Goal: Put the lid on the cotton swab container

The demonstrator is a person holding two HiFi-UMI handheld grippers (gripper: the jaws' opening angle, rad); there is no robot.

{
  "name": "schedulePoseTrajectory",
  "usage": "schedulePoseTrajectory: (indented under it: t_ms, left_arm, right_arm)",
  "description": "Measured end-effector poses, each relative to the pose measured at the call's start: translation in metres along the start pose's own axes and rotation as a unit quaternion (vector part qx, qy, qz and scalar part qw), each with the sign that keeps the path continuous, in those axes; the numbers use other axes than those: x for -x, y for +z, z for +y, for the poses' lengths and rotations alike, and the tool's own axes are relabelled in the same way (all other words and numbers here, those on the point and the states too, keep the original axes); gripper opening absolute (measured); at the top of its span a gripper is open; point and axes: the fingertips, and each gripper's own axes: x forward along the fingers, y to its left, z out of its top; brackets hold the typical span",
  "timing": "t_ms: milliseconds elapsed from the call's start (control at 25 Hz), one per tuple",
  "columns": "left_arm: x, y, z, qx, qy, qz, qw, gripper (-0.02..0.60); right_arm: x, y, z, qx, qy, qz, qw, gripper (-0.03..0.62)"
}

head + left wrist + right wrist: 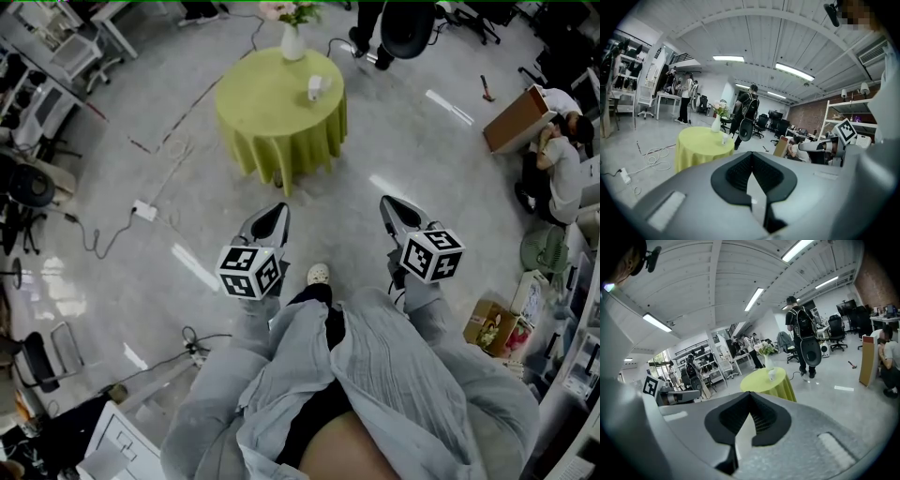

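Cotton swab container [317, 88] stands as a small white thing on the round table [272, 127], toward its right side as the head view shows it. It is too small there to tell whether a lid sits on it or beside it. The table wears a yellow-green cloth that hangs to the floor. A white vase [292, 42] with flowers stands near the table's far edge, apart from the container.

Both grippers are well apart from the table, held over bare grey floor in front of the person's grey sleeves. The left gripper [280, 209] points toward the table with its jaws brought together at the tips and nothing between them; its own view shows the dark pads meeting in a narrow V, with the table and container [724, 138] far beyond. The right gripper [387, 201] is held alongside it, jaws likewise closed tip to tip and empty, and its view also looks across the floor at the table [766, 380].

A white shoe [319, 274] shows between the two grippers. Beyond the table stands a person in black [802, 333] with a backpack. At the right, another person [562, 155] crouches beside a brown cardboard panel [514, 119], and a hammer [487, 88] lies on the floor near it.
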Motion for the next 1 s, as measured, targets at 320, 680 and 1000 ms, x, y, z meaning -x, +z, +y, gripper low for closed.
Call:
schedulePoseTrajectory:
  t_ms: [320,680,1000]
  left_arm:
    - [-0.025,0.026,0.037,-0.015,-0.007,-0.009,0.9998,0.015]
    - [-0.032,0.025,0.055,-0.004,0.001,0.001,1.0,0.015]
    - [-0.043,0.021,0.074,0.007,0.016,0.01,0.9998,0.015]
  right_arm:
    - [-0.042,0.02,-0.006,0.0,-0.013,-0.02,1.0,0.002]
    - [-0.054,0.024,-0.013,-0.008,-0.027,-0.009,1.0,0.002]
    - [-0.078,0.021,-0.013,-0.003,-0.013,0.013,1.0,0.002]
